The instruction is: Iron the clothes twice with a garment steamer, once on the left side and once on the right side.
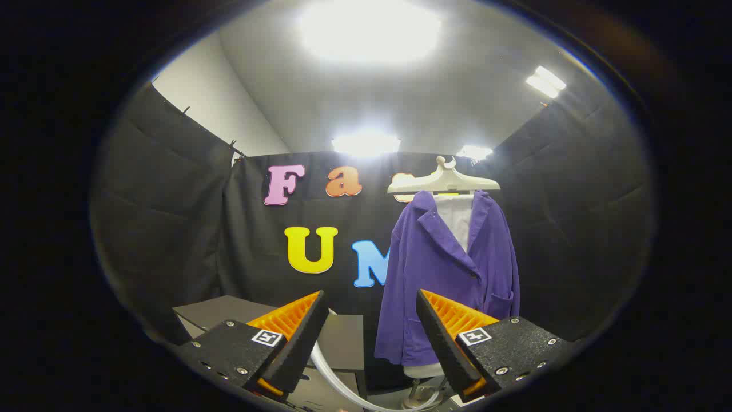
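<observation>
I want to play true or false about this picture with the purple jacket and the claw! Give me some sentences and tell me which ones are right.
1. The purple jacket hangs on a hanger. True.
2. The claw is squeezing the jacket. False: its fingers stand apart with nothing between them, and the jacket is beyond them.
3. A white garment shows inside the jacket's open collar. True.
4. The jacket lies folded on the table. False: it hangs upright on a stand in front of the black cloth wall.
5. A pale hose curves below, between the claw's fingers. True.
</observation>
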Tool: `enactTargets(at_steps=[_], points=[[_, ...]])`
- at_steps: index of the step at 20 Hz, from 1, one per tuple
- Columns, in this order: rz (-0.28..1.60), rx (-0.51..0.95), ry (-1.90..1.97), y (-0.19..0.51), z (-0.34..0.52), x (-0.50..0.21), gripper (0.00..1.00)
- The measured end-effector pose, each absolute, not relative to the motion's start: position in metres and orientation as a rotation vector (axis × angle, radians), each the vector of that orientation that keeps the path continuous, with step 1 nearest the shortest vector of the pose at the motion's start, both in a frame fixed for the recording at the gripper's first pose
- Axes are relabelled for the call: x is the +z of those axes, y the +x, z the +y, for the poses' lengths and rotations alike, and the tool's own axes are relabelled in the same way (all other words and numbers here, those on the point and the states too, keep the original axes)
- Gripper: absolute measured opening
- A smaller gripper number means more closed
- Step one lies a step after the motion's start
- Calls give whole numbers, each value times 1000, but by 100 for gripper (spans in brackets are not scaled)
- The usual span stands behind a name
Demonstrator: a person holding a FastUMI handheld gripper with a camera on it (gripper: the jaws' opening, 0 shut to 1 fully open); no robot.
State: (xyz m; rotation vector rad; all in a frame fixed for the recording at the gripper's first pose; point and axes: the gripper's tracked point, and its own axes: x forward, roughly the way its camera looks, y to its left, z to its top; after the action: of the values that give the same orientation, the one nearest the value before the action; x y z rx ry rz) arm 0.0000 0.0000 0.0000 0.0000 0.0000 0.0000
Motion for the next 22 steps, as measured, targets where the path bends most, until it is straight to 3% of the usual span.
enactTargets(at_steps=[8, 22], points=[[65, 12, -51, 16, 18, -29, 95], [121, 173, -93, -43, -23, -17, 95]])
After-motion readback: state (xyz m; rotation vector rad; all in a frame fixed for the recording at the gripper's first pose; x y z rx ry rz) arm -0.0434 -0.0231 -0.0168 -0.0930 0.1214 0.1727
